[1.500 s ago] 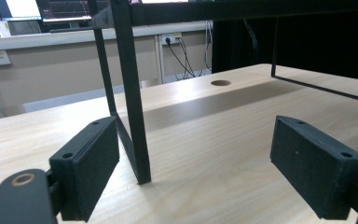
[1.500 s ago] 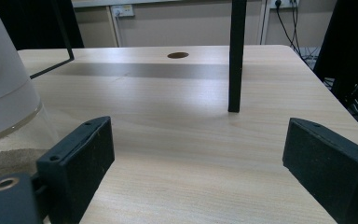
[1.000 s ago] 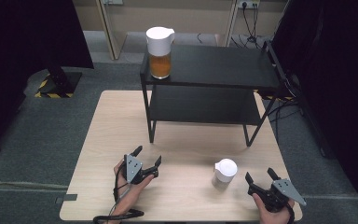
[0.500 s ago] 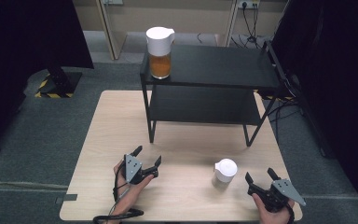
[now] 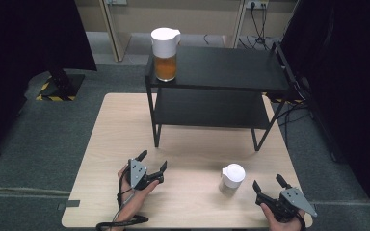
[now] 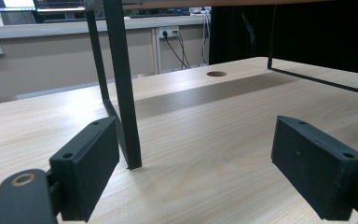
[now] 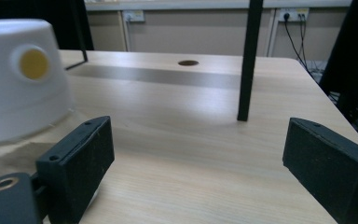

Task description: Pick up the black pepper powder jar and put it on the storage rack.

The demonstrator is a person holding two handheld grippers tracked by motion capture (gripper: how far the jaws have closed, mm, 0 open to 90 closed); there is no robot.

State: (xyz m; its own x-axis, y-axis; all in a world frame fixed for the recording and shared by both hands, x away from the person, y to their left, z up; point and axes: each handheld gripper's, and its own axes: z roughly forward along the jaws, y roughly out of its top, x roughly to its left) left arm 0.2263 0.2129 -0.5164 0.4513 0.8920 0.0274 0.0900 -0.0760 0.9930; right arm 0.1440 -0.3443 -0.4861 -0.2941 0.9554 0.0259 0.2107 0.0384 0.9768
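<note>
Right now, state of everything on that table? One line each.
left gripper: open, nothing between its jaws, resting low on the table.
right gripper: open, nothing held, just beside the white cup.
white cup: upright on the table, lid on, untouched.
pitcher: upright on the top of the black shelf, white lid on, about half full of amber liquid.
black shelf: standing on the table, lower tier bare.
</note>
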